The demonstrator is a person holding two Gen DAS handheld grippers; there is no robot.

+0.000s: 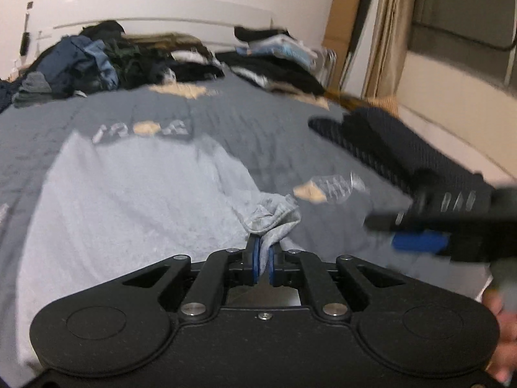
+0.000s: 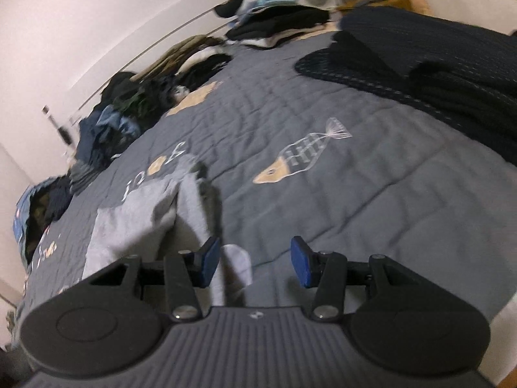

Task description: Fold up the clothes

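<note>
Left claw: clamped on a bunched corner of the light grey garment.
Right claw: jaws apart, nothing held.
Garment place: spread on the bed, lower left of both frames.
Garment from right claw: a fold lies just below the jaws, towards the left pad; the rest stretches up-left.
Nearer hand: left, already gripping.

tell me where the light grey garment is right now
The light grey garment lies on the grey quilt, left of the fish print; the left gripper pinches one bunched corner.
</note>
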